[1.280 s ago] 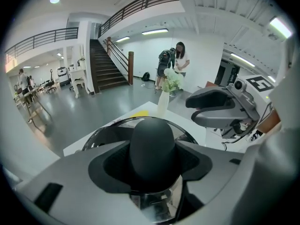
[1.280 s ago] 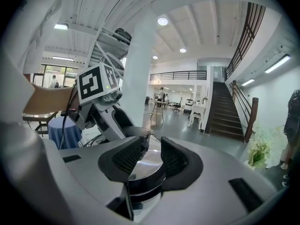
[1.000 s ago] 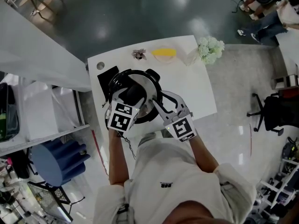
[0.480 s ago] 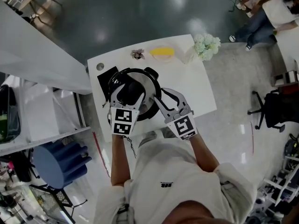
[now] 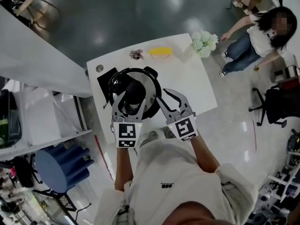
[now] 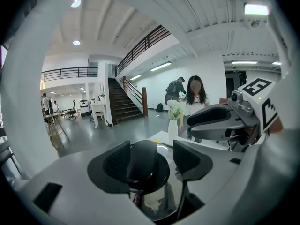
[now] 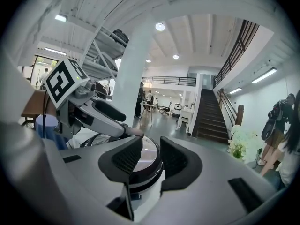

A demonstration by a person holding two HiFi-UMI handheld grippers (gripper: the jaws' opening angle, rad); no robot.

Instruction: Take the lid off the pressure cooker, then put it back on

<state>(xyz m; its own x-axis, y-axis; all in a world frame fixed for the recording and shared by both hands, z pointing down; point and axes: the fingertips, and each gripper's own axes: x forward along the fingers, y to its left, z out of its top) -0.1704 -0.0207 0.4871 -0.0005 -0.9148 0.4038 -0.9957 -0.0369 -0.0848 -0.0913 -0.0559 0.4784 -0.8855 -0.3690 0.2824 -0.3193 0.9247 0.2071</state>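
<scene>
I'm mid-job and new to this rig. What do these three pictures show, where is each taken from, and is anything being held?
There is no robot: a person holds a hand-held gripper in each hand. The top-down picture comes from a camera on the person's head. The other two come from cameras riding on each gripper, looking along its jaws. On the white table stand a pressure cooker with its lid on, white flowers and a yellow object. The left hand-held gripper has the lid's black knob between its jaws. They have just been closing, but a gap shows on one side, so nothing is clamped. The right hand-held gripper points at the cooker's side, jaws apart, gripping nothing.
</scene>
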